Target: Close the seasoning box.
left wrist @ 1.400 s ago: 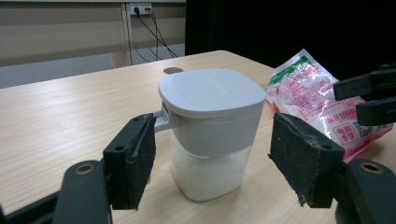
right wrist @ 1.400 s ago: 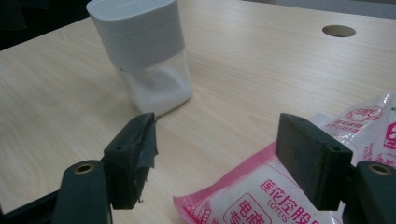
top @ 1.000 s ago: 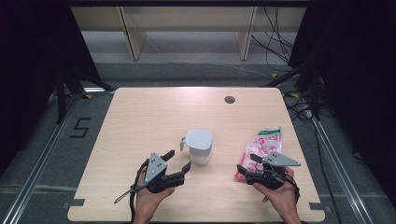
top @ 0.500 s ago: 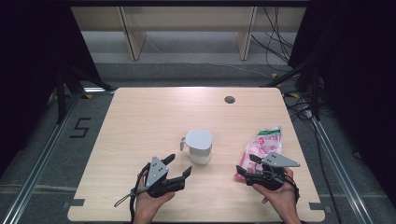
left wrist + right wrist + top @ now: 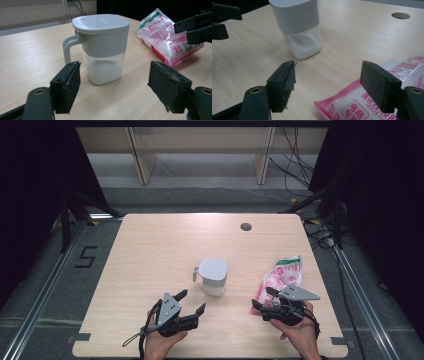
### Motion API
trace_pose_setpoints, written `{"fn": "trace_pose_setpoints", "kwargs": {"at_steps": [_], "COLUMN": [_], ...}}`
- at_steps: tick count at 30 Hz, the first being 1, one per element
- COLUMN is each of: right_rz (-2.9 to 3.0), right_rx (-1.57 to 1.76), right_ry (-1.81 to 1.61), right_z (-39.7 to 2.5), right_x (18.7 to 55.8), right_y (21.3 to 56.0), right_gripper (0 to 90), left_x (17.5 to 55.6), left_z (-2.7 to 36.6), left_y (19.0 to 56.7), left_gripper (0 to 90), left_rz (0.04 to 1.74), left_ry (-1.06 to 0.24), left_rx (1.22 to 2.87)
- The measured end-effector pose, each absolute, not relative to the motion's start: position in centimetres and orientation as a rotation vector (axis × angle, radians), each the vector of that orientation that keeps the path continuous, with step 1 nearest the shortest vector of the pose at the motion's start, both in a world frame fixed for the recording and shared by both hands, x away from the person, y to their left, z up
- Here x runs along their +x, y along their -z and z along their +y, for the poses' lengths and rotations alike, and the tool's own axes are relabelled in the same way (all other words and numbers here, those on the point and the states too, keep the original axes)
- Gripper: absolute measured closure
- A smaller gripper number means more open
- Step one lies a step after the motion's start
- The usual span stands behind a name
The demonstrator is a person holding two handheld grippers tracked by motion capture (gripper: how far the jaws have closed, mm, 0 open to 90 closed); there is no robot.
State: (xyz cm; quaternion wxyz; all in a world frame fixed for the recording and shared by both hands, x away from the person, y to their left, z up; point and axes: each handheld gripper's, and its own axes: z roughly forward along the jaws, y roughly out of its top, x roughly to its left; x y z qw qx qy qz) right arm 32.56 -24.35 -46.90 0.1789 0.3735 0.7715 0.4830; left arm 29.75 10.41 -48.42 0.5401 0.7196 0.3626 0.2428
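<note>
The light wooden desk (image 5: 150,250) carries a lidded white jug (image 5: 214,277) part-filled with white powder just past its centre toward six o'clock, a pink-and-white packet (image 5: 285,273) lying flat toward four o'clock, and a round cable hole (image 5: 245,226) near one o'clock.

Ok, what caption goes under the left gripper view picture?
Open left gripper faces a lidded jug of white powder, pink packet behind.
</note>
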Motion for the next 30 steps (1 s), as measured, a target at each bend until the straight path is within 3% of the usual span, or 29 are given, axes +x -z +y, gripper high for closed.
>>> {"fn": "trace_pose_setpoints", "kwargs": {"at_steps": [14, 30], "right_rz": [2.242, 2.304], "right_rx": [1.074, 1.054], "right_ry": [-1.372, -1.331], "right_z": [-24.5, -24.4], "right_x": [31.2, 30.4], "right_y": [47.2, 47.6], "right_gripper": [20.9, 22.2], "left_x": [29.5, 29.5], "left_z": [10.3, 10.4], "left_y": [48.8, 48.8], "left_gripper": [24.5, 24.2], "left_rz": [0.894, 0.899], "left_ry": [-0.565, -0.562], "left_rx": [1.705, 1.71]}}
